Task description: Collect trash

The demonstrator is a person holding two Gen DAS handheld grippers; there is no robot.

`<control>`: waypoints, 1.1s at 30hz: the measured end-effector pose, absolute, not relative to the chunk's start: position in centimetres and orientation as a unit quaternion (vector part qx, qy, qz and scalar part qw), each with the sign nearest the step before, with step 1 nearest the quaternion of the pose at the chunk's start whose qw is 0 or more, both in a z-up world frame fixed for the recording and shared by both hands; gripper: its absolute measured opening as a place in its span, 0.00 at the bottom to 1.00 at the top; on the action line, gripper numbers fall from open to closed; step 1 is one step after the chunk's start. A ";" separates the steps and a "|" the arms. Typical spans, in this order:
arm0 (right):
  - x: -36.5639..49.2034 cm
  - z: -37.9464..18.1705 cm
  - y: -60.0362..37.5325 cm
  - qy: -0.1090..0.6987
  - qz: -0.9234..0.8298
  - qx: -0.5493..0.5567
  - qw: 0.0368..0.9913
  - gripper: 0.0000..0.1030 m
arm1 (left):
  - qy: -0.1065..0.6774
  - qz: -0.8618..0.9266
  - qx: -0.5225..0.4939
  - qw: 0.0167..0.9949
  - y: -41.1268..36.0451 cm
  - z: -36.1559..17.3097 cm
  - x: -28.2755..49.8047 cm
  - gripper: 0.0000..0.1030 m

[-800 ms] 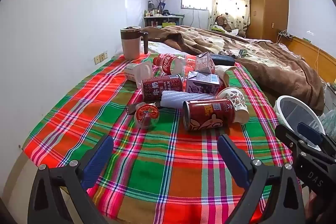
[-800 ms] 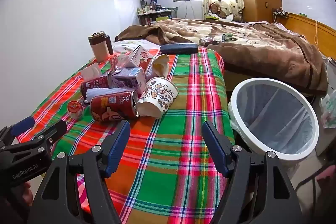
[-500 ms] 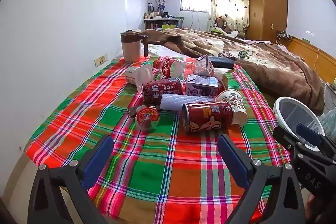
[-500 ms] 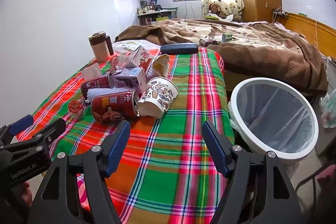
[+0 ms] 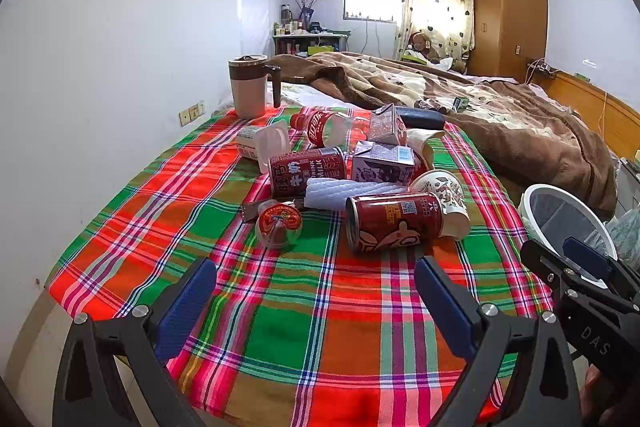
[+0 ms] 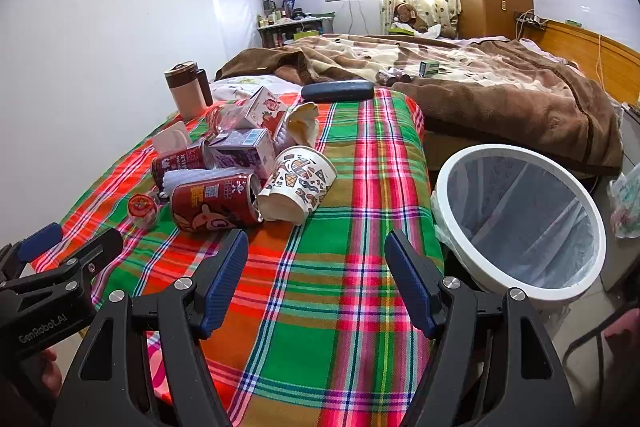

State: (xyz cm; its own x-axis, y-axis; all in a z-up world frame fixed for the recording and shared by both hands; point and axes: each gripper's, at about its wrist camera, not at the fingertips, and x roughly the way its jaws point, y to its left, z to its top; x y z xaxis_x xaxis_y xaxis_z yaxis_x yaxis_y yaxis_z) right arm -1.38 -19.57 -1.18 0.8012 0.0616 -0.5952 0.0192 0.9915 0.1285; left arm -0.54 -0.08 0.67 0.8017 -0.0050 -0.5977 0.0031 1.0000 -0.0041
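Note:
A pile of trash lies on the plaid cloth (image 5: 280, 299): a red can (image 5: 394, 223) on its side, a patterned paper cup (image 5: 444, 195), a red milk can (image 5: 306, 171), a purple carton (image 5: 382, 167), a small round red-lidded cup (image 5: 279, 223), a cola bottle (image 5: 332, 131). The can (image 6: 214, 201) and paper cup (image 6: 298, 183) also show in the right wrist view. A white-rimmed bin (image 6: 520, 219) with a liner stands right of the bed. My left gripper (image 5: 316, 299) is open and empty, short of the pile. My right gripper (image 6: 316, 279) is open and empty.
A brown-lidded mug (image 5: 250, 87) stands at the cloth's far left corner. A dark case (image 6: 338, 91) lies at the cloth's far edge. A brown blanket (image 6: 500, 87) covers the bed behind. A white wall runs along the left.
Both grippers have shifted only slightly; the pile sits a little lower in the left view. Both stay open and nothing was picked up.

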 end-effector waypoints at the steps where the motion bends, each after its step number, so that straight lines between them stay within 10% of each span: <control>1: -1.4 -1.2 -19.6 0.315 0.011 0.064 0.947 0.70 | 0.315 -0.002 -0.002 0.949 -0.1 0.7 -0.6 0.97; 33: -1.6 -1.1 -19.9 0.313 0.007 0.070 0.947 0.70 | 0.315 -0.001 -0.001 0.949 -0.1 0.5 -0.7 0.97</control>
State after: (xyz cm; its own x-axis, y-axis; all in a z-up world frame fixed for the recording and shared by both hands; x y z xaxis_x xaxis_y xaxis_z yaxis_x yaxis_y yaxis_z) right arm -1.58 -19.87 -1.13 0.8036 0.0574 -0.5925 0.0303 0.9901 0.1370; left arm -0.65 -0.09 0.50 0.8016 -0.0023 -0.5978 0.0005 1.0000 -0.0032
